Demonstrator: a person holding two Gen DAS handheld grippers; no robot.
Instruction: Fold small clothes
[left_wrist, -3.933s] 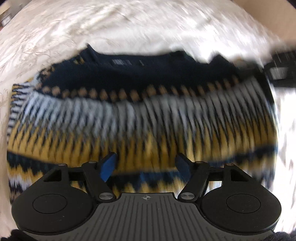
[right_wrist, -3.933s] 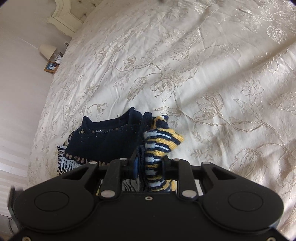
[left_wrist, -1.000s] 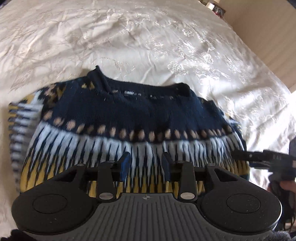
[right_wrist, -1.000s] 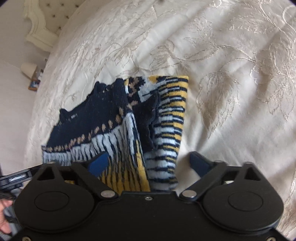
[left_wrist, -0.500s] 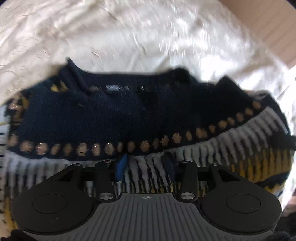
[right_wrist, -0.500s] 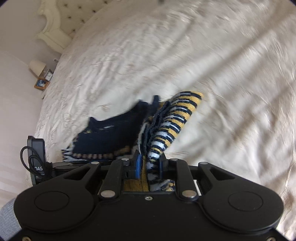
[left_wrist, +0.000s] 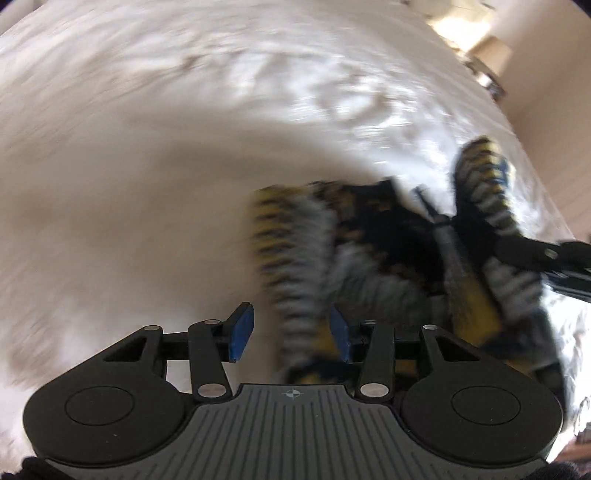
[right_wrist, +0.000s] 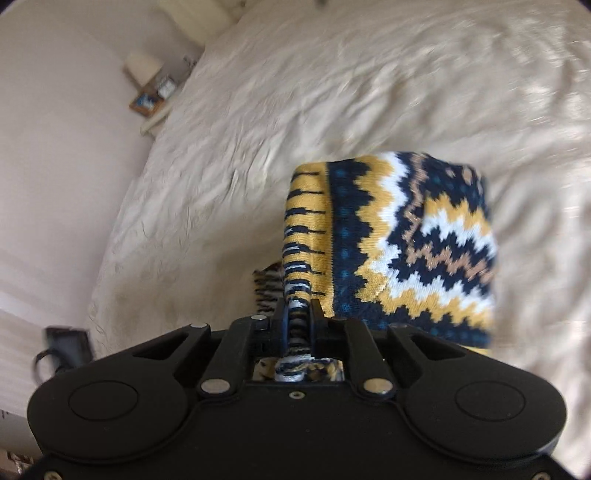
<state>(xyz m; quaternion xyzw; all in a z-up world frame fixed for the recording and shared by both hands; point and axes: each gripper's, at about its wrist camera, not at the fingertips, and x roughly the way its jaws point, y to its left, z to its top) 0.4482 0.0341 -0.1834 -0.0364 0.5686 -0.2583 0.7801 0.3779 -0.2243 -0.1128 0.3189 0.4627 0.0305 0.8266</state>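
The sweater (right_wrist: 399, 243) hangs lifted above the bedspread (right_wrist: 258, 147), pinched at its edge by your right gripper (right_wrist: 297, 317), while your left gripper (left_wrist: 290, 332) stands open around a dangling fold, so next carry the raised half across and lay it flat.

Supporting surface: a bed covered by a cream embroidered bedspread (right_wrist: 369, 92), creased throughout. A knitted sweater (left_wrist: 369, 243), patterned navy, yellow and white, lies bunched on it; contact extent is obscured by blur.
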